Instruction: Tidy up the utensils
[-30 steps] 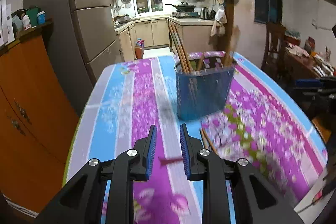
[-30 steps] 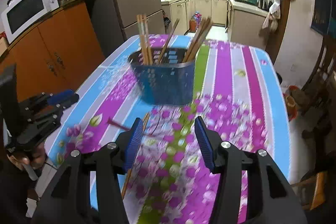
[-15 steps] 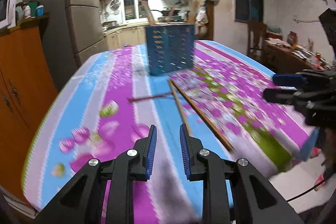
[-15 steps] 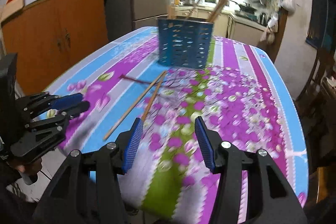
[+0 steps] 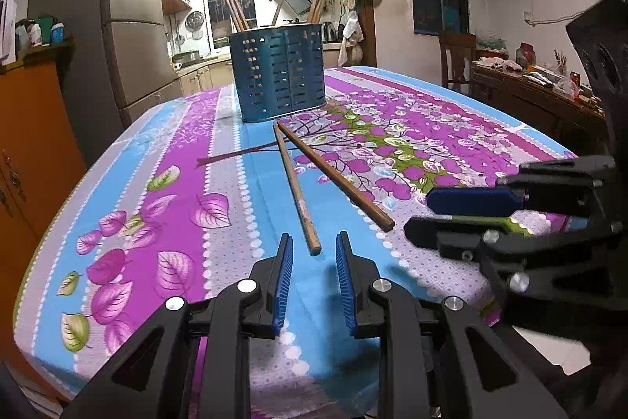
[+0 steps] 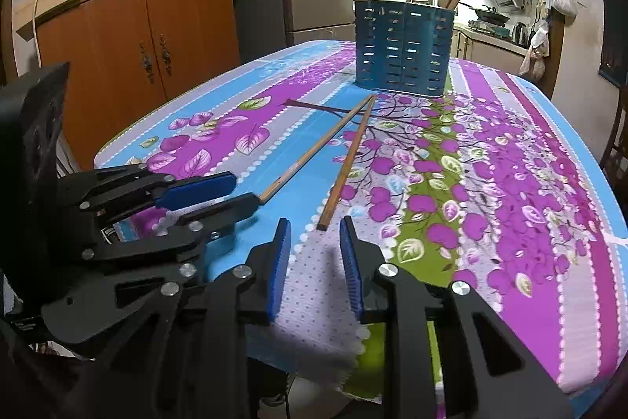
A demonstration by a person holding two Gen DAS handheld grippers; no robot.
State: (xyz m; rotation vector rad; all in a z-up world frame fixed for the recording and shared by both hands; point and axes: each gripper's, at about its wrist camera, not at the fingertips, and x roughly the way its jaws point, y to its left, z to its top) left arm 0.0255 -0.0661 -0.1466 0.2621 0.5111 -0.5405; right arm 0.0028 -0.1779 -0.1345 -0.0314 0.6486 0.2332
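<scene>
**Both grippers are hanging low at the table edge, each lined up on a chopstick**

Compared with half a second ago, both cameras are sitting lower and closer to the floral tablecloth [image 5: 165, 183], and the motion blur is gone. The right gripper [image 6: 314, 254], which a second ago had its fingers spread wide, is now showing a narrower gap, still holding nothing. The left gripper [image 5: 312, 273] is keeping the same small gap, fingers apart and empty.

The blue utensil holder [image 5: 280, 75] is standing upright toward the far end of the table, with several chopsticks leaning out of its top. Two loose chopsticks are lying flat on the cloth, running lengthwise from the holder's base toward the grippers. Their far tips are nearly meeting just in front of the holder; their near ends are splaying apart in a narrow V. The lighter chopstick [image 5: 296, 189] is ending just ahead of the left gripper's fingers. The darker chopstick [image 6: 347, 161] is ending just ahead of the right gripper's fingers.
</scene>
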